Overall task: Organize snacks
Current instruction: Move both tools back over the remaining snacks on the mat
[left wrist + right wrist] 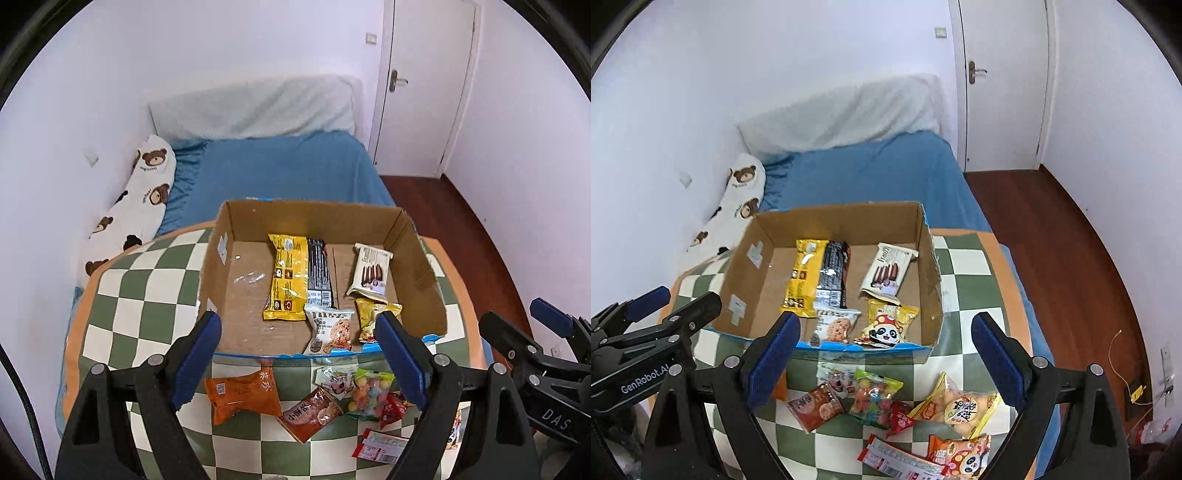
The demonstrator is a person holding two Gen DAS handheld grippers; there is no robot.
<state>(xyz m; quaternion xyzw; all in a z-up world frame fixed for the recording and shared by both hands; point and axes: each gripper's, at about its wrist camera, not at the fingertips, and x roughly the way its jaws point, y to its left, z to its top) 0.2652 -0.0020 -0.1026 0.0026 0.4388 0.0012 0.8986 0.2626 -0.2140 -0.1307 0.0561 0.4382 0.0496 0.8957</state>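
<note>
An open brown cardboard box [417,273] with a torn blue-printed front rim sits on a green-and-cream checkered cloth with an orange border [147,295], spread over the foot of a blue-sheeted bed [288,170]. Inside the box lie five packets: a long yellow packet [286,280] touching a black bar packet [319,273] at its 3 o'clock, a white packet picturing chocolate biscuits [371,271] near the right wall, and, along the front wall, a white oat-cookie packet [328,332] just beside a small yellow packet with a cartoon panda [886,323].

Loose snacks lie on the cloth at the box's 6 o'clock: an orange pouch [240,397], a reddish-brown cookie packet [308,413], a clear bag of coloured candy balls [369,395], a small red wrapper [899,413], a yellow bag of pale puffs [960,406] and a flat red-and-white packet [901,459].

The left gripper [299,354] and right gripper [886,358] hang above the loose snacks, jaws spread wide, holding nothing. A white bear-print pillow [144,195] lies along the wall at 10 o'clock.
</note>
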